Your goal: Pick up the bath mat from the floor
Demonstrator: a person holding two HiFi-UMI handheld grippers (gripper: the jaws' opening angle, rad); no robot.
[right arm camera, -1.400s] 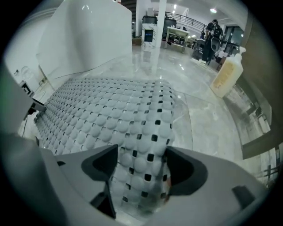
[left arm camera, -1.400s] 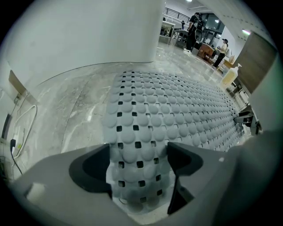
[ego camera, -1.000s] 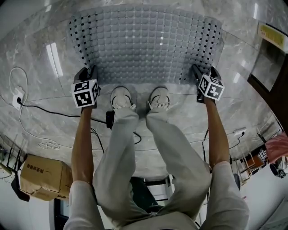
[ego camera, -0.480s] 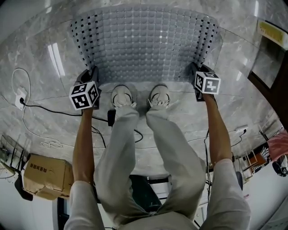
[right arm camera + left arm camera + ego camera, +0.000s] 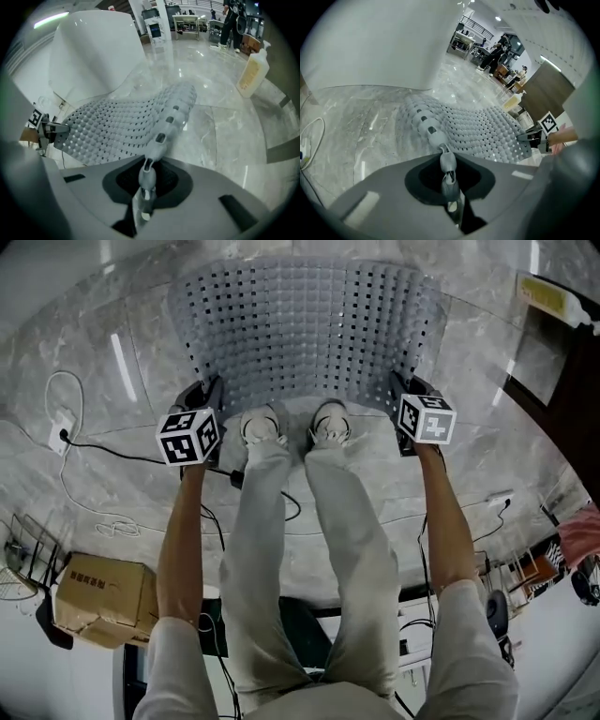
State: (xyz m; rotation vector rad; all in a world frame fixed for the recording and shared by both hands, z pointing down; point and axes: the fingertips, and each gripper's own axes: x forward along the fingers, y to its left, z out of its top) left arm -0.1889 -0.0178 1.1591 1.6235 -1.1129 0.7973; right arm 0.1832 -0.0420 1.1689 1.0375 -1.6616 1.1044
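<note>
We find the left gripper [image 5: 449,174] clamped on one near corner of the grey perforated bath mat [image 5: 300,329]. The mat's edge rises as a ridge straight ahead of its jaws. The right gripper [image 5: 146,180] has its jaws closing, with the opposite near corner pinched between them. From both jaws the mat spreads forward and inward over the marble floor [image 5: 94,362]. We cannot tell whether its far end touches the floor. The person's shoes [image 5: 261,425] stand between the two grippers.
</note>
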